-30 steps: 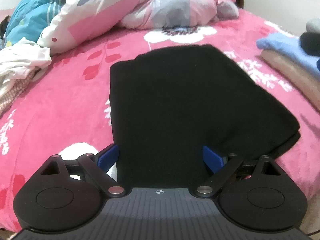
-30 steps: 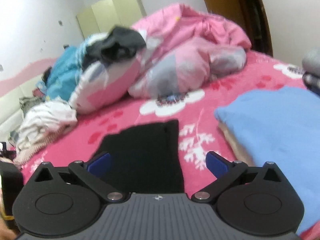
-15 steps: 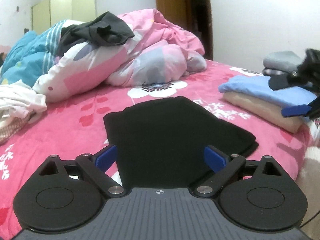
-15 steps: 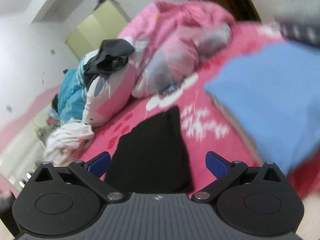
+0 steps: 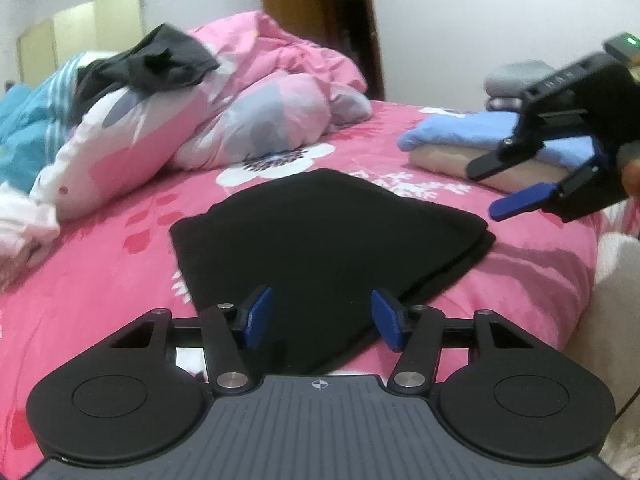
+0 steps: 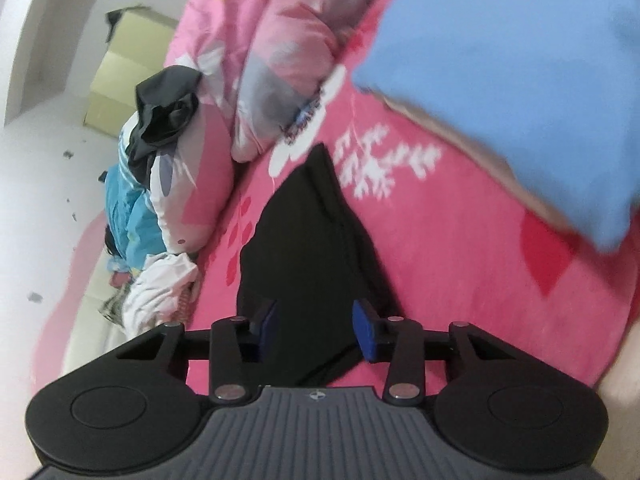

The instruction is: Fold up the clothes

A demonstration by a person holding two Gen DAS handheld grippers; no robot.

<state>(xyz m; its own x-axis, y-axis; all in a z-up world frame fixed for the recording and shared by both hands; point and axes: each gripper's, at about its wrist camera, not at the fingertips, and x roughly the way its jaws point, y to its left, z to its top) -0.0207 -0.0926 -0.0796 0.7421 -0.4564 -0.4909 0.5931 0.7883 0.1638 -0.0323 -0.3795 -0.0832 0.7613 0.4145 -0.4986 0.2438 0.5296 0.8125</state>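
From the left wrist, the folded black garment [image 5: 320, 232], a soft matte slab with layered edges, lies flat on the pink floral bed [image 5: 100, 264]; the left gripper [image 5: 320, 316] hovers at its near edge, fingers closing but not yet pinching it, likely for a lift. From the right wrist, the right gripper [image 6: 316, 320] straddles the garment's near corner, fingers also closing, cloth between them ungripped, the blue folded stack [image 6: 520, 80] beyond the garment.

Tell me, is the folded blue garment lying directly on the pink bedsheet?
No, the blue garment rests on a folded beige garment.
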